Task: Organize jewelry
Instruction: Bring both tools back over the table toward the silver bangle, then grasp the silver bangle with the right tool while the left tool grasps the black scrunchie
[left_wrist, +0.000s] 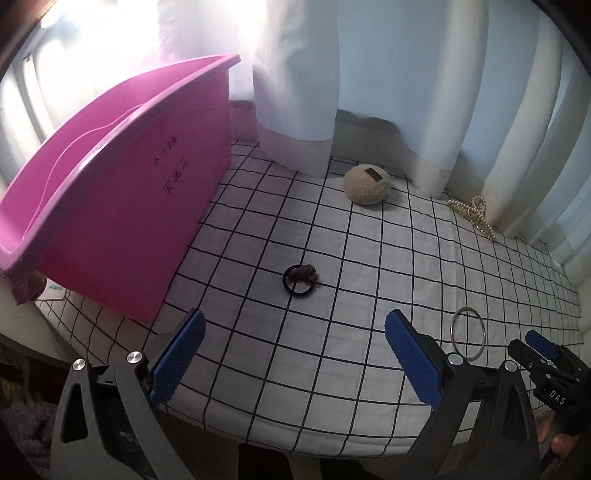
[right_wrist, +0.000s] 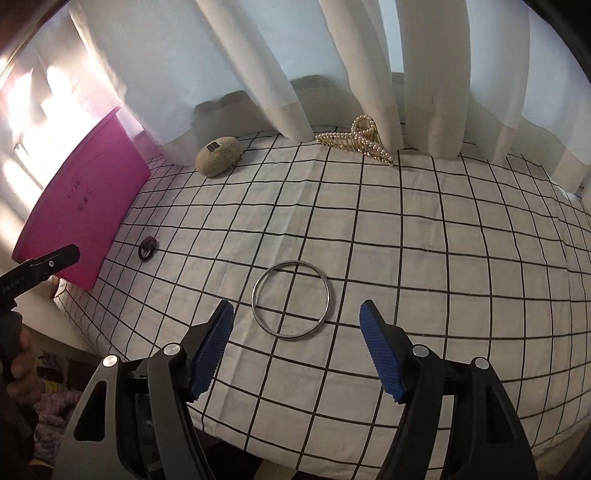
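Left wrist view gives us the pink bin (left_wrist: 122, 206) up close, open top tilted toward the lens, handwriting on its side. The left gripper (left_wrist: 295, 354) hangs with its jaws spread wide and nothing between them, only checked cloth (left_wrist: 332, 387). Ahead of it lies the hair tie (left_wrist: 300, 280), a dark ring with a brown knot, near the bin's wall but apart from it. The silver bangle (left_wrist: 468, 334) sits at the right, partly behind the gripper's right finger, and the right gripper pokes in at the far right edge.

Right wrist view centres that bangle (right_wrist: 291, 300) flat on the cloth, just ahead of the right gripper (right_wrist: 297, 349), whose jaws stand apart and grip nothing. This view shows the pearl hair claw (right_wrist: 356, 142) clearly, touching the curtain (right_wrist: 369, 74) hem; the other view catches it only small at the rim. The fuzzy beige ball (right_wrist: 218, 159) rests near the back, beside the curtain. The cloth's near edge drops off just below both grippers. Wide bare cloth lies right of the bangle.
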